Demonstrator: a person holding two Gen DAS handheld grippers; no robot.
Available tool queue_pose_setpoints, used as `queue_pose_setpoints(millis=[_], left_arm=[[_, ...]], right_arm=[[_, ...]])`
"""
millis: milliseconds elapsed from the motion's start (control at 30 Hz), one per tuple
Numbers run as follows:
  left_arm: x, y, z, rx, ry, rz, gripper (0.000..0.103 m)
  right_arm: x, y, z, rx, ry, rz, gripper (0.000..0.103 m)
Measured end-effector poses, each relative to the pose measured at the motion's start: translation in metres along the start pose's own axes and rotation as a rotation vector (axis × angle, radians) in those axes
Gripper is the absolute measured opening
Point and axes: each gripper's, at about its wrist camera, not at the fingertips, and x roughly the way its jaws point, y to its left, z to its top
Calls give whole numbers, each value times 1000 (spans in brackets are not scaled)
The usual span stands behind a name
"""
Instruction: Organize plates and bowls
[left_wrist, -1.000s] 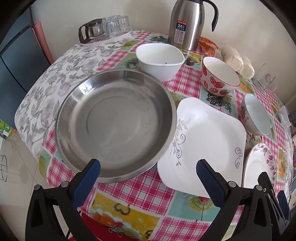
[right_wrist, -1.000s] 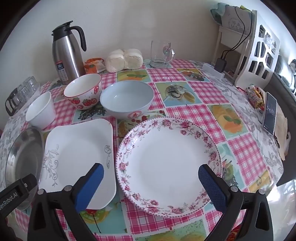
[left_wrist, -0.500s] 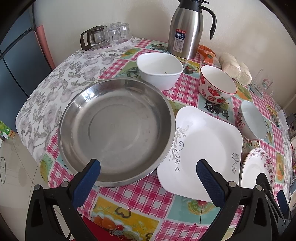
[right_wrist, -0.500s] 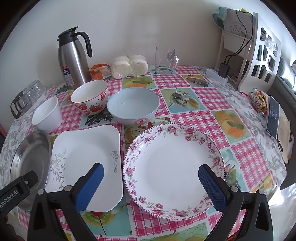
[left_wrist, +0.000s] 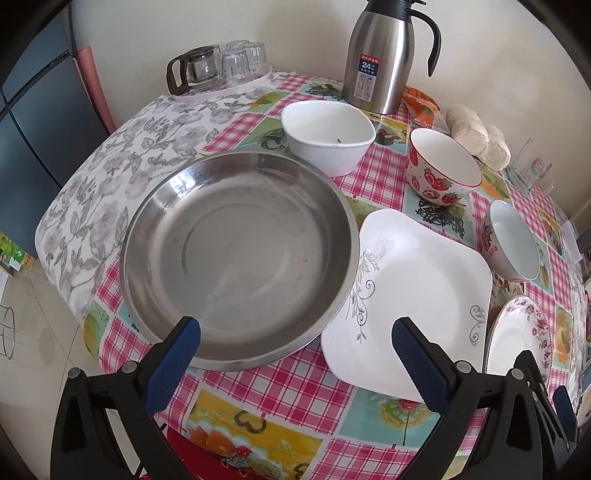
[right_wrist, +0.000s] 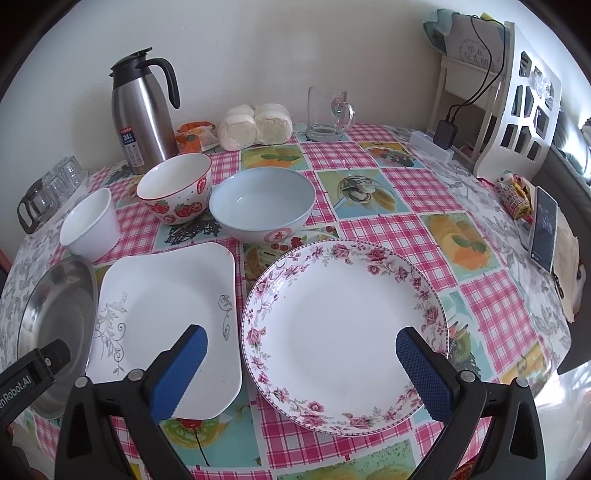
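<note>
Plates and bowls: all on the table (right_wrist: 388, 221), none stacked. Near row, left to right: steel pan (left_wrist: 240, 254), its right rim over the edge of the square plate (left_wrist: 417, 295); floral plate (right_wrist: 343, 332) just beside that. Far row, left to right: white bowl (left_wrist: 328, 133), strawberry bowl (left_wrist: 443, 173), blue bowl (right_wrist: 262, 206) (all upright).

Surface: round table, pink-check cloth with fruit panels, grey floral border.

Far edge, against the cream wall: glasses on a tray (left_wrist: 221, 70), steel flask (left_wrist: 384, 55), orange packet (left_wrist: 421, 105), wrapped buns (right_wrist: 255, 125), glass mug (right_wrist: 328, 114). Right: white rack (right_wrist: 517, 96), phone (right_wrist: 543, 229).

Left gripper (left_wrist: 295, 354): fingers spread wide, holding nothing, above the near rims of pan and square plate.

Right gripper (right_wrist: 301, 363): likewise spread and unladen, over the floral plate.
</note>
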Motion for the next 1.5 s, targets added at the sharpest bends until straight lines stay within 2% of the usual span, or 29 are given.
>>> queue_pose_setpoints(millis=[1500], left_arm=[[5, 4, -1, -26, 30, -26, 103]], right_arm=[[6, 2, -2, -6, 27, -14, 103]])
